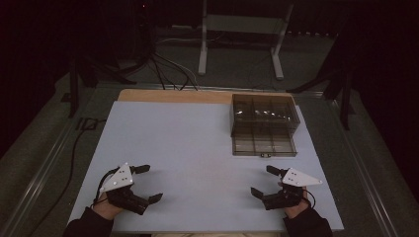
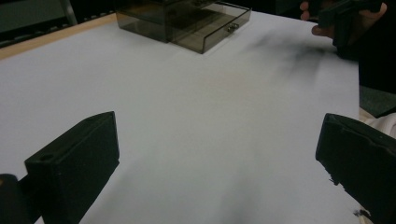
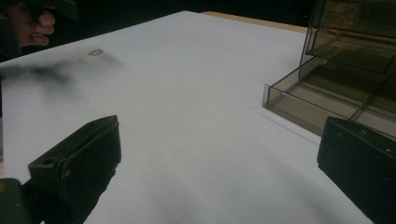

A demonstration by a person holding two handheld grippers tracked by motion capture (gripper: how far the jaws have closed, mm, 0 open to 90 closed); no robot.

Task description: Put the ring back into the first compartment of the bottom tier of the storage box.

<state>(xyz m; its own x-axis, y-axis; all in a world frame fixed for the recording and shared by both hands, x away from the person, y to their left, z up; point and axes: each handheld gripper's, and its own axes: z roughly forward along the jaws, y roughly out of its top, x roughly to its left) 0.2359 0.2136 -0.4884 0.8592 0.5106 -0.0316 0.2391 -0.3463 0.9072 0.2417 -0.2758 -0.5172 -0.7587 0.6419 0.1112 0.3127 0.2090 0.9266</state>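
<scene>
High view: drawer box (image 1: pixel 264 123) far right on table (image 1: pixel 188 143), bottom drawer pulled out; left gripper (image 1: pixel 144 183) and right gripper (image 1: pixel 263 182) near front edge, wide open, empty. Left gripper view: box far off, untouched. Right gripper view: box close ahead, handling apparently not begun.

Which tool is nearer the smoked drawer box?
Right. The right tool sits just in front of the drawer box, below its pulled-out drawer; the left tool is across the table, far to its left.
</scene>
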